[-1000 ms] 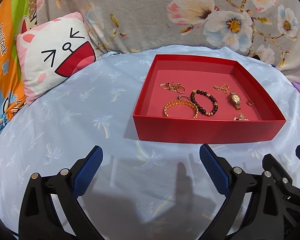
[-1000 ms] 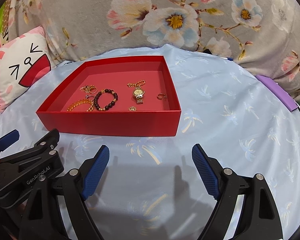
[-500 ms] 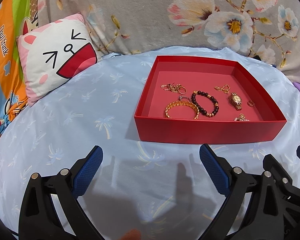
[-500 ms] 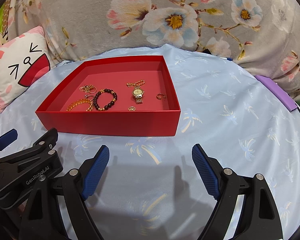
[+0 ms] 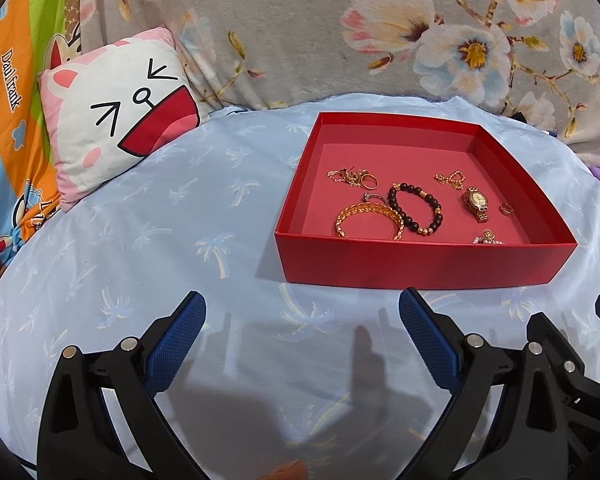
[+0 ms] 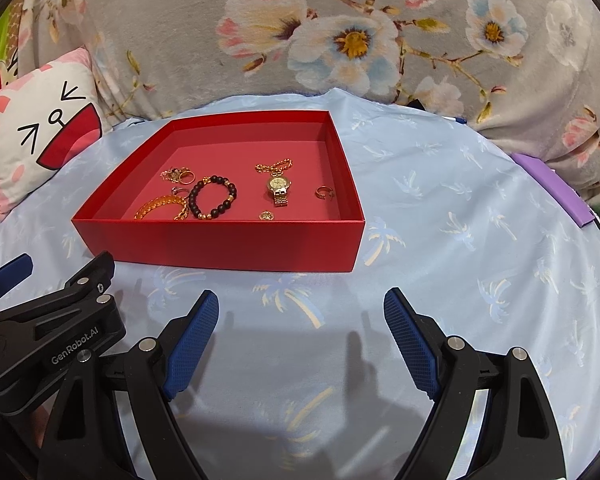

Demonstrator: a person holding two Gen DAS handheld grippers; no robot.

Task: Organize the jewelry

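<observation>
A shallow red box (image 5: pixel 420 264) (image 6: pixel 220 244) stands on the pale blue cloth. Inside lie a gold bangle (image 5: pixel 368 218) (image 6: pixel 162 206), a dark bead bracelet (image 5: pixel 416 212) (image 6: pixel 214 200), a gold watch (image 5: pixel 476 202) (image 6: pixel 278 190), a gold chain (image 5: pixel 450 178) (image 6: pixel 274 167), small gold rings (image 5: pixel 506 209) (image 6: pixel 324 192) and a tangle of small gold pieces (image 5: pixel 352 178) (image 6: pixel 176 175). My left gripper (image 5: pixel 302 320) is open and empty, in front of the box's left corner. My right gripper (image 6: pixel 301 318) is open and empty, in front of the box's right part.
A cat-face cushion (image 5: pixel 116 116) (image 6: pixel 36 128) leans at the back left. A grey floral blanket (image 6: pixel 340 32) rises behind the cloth. A purple strip (image 6: pixel 556 188) lies at the right edge. The left gripper's body (image 6: pixel 48 328) shows at the right wrist view's lower left.
Both views have shifted only slightly; the left gripper has drifted a little to the left. The jewelry has not moved and both grippers stay open.
</observation>
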